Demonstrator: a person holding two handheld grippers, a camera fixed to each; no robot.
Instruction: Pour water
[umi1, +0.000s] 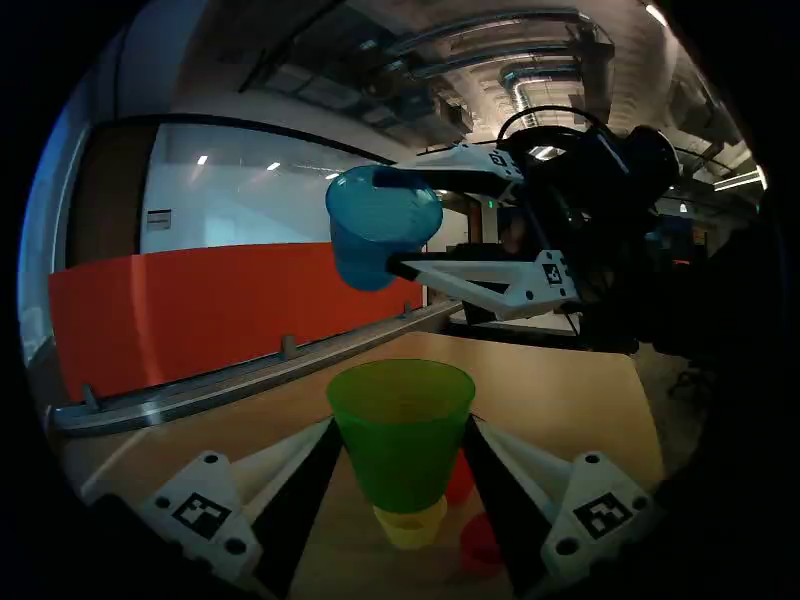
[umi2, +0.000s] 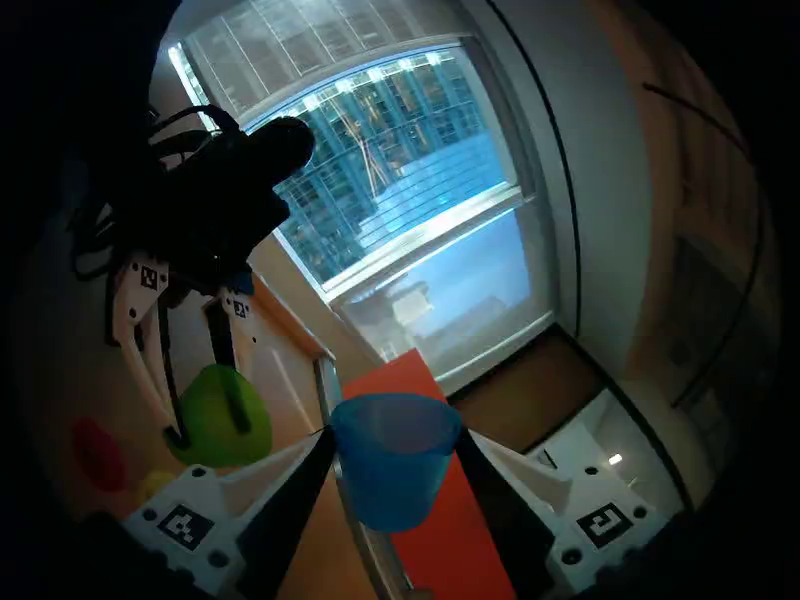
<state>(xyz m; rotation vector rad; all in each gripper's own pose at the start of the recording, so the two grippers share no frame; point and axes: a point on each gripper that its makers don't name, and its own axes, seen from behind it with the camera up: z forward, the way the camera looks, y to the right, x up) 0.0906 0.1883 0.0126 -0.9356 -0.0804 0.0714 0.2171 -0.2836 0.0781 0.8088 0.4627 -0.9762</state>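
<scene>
A green cup (umi1: 402, 450) is held upright between the jaws of the left gripper (umi1: 402, 428), which are pressed against its two sides. It is raised above a pale wooden tabletop (umi1: 570, 390). Higher up and just beyond it, a blue cup (umi1: 372, 240) is held in the air by the right gripper (umi1: 388, 225), whose jaws are closed on opposite sides of the cup. The blue cup is slightly tilted and is apart from the green one. Whether either cup contains water cannot be told. Beneath the green cup, a yellow cup (umi1: 410, 525) and two red cups (umi1: 482, 545) are seen on the tabletop. An orange wall panel (umi1: 200, 310) is seen behind the tabletop's far edge.
</scene>
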